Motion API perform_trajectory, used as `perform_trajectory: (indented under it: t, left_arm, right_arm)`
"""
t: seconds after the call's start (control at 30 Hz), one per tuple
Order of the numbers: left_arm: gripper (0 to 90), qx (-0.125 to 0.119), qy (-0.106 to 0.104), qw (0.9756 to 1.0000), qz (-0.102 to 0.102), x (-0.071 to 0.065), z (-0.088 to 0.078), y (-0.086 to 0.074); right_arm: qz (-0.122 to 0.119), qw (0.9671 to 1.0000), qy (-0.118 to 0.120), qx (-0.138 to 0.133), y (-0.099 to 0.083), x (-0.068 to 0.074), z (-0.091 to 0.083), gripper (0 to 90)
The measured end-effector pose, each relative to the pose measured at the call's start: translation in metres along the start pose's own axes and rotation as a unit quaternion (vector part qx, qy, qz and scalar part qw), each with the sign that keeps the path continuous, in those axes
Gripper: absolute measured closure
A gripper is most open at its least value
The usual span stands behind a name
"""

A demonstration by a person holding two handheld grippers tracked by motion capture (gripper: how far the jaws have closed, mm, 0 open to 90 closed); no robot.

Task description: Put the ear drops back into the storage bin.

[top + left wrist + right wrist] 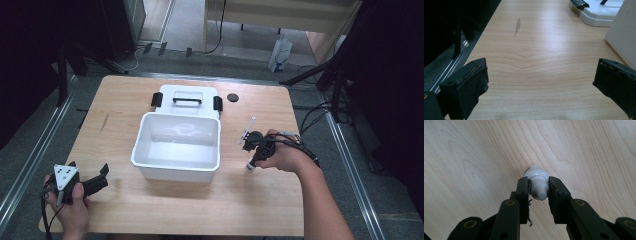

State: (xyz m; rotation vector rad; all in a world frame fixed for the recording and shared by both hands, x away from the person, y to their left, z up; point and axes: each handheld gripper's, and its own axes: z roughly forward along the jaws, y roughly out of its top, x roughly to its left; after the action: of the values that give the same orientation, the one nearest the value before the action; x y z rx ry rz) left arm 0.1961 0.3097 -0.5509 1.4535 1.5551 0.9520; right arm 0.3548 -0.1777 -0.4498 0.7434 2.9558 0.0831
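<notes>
Right gripper view: small white bottle stands upright on the worktop, right gripper fingers pinching its cap from above, probably for a straight lift into the open white bin beside it. Left gripper rests at the near-left edge, fingers spread wide, holding nothing, out of the way.

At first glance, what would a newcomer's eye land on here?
The open white box at the table's centre, its lid lying flat behind it. Next, the right gripper, shut on the neck of a small white bottle standing right of the box. The left gripper rests open at the near left corner.
</notes>
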Motion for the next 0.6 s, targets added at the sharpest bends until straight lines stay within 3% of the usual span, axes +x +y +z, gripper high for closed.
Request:
perform_trajectory:
  t: [0.6]
  left_arm:
    - [0.2,0.0,-0.001,1.0,-0.003,0.0,0.0,0.0]
  right_arm:
    - [-0.009,1.0,-0.002,-0.004,0.006,0.0,-0.036,71.9]
